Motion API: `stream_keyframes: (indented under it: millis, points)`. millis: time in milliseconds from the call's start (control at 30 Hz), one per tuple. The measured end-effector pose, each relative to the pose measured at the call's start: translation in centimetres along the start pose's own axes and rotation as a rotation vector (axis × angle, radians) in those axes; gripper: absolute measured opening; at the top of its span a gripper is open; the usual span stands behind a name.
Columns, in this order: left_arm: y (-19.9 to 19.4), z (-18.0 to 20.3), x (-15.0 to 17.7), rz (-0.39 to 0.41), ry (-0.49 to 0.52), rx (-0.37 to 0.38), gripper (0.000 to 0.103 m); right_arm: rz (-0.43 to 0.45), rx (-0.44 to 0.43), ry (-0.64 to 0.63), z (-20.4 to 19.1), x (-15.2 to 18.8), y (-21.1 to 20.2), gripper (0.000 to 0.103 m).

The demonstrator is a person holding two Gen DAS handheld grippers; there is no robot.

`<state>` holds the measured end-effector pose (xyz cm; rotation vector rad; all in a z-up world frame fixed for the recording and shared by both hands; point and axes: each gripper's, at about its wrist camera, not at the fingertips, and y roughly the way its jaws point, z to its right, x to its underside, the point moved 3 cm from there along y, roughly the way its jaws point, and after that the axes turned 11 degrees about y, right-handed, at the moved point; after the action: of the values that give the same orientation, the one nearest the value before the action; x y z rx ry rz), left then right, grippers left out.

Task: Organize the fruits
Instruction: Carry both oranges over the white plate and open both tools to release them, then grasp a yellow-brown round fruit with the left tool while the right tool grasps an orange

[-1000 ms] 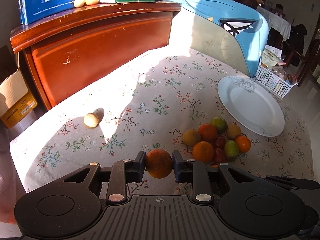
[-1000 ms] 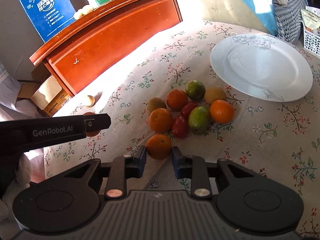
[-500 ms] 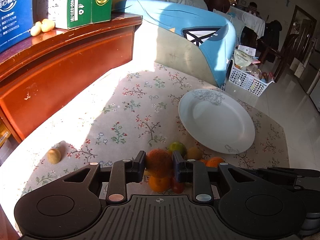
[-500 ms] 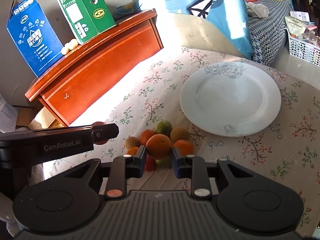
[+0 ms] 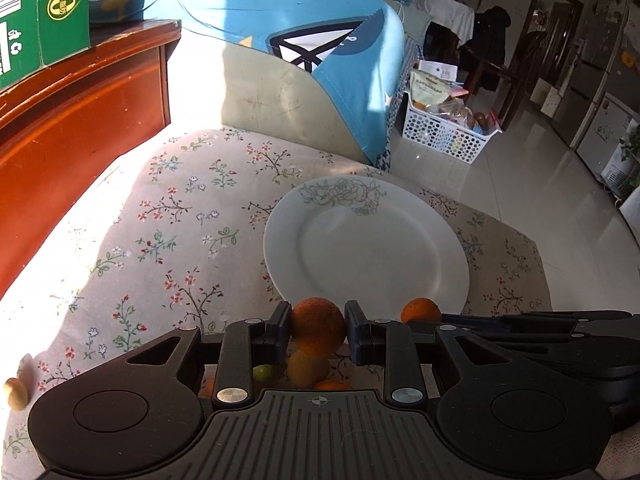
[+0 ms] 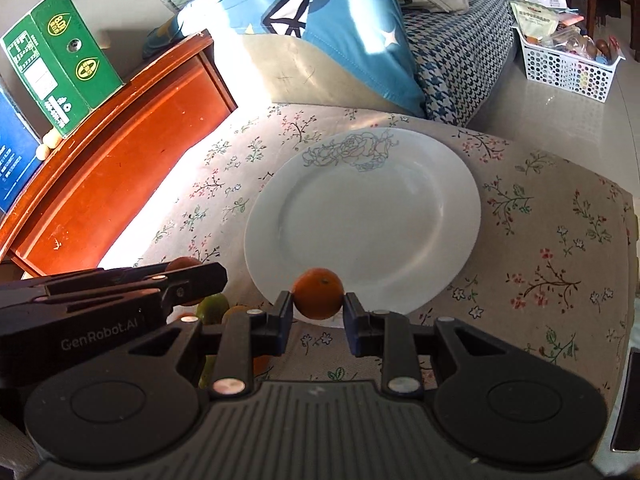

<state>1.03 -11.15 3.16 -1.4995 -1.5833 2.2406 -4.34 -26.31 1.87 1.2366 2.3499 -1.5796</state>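
Left tongs (image 5: 318,330): clenched on a dull, round orange (image 5: 318,330), held at the 6 o'clock rim of the white, round china plate (image 5: 366,248).
Right tongs (image 6: 318,308): clenched on a bright, round tangerine (image 6: 318,298), at the same rim.
Risk: collision of the two tongs is judged likely; fruit released at the rim could roll onto the floral-clothed tabletop (image 5: 168,240).

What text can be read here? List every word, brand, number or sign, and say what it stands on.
"GenRobot.AI": on the side of the left gripper, seen from the right wrist.
"80": in a round logo on the green carton.
Other print on the green carton, the blue carton and the packets in the white basket: too small or blurred to read.
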Motion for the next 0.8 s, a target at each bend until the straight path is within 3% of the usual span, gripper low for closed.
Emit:
stream_keyframes:
  millis: [433,533,600,733,800]
  points:
    - [3.4,0.5,-1.4,-0.024,0.005,0.016,0.029,0.021,0.054,0.087,1.7,-1.3,1.3,0.03]
    - [2.9,0.2,-1.7,-0.017,-0.011,-0.011,0.038,0.039,0.051,0.088,1.5,-1.6,1.1,0.03]
    - [2.4,-0.2,-1.9,-0.004,-0.032,-0.015,0.049,0.043,0.042,0.105,1.5,-1.8,1.0,0.03]
    - [1.6,-0.6,-2.1,0.007,-0.036,-0.028,0.056,0.049,0.032,0.097,1.1,-1.6,0.8,0.03]
    - [1.3,-1.0,-1.9,-0.001,-0.042,-0.043,0.066,0.05,0.029,0.089,0.9,-1.5,0.7,0.031]
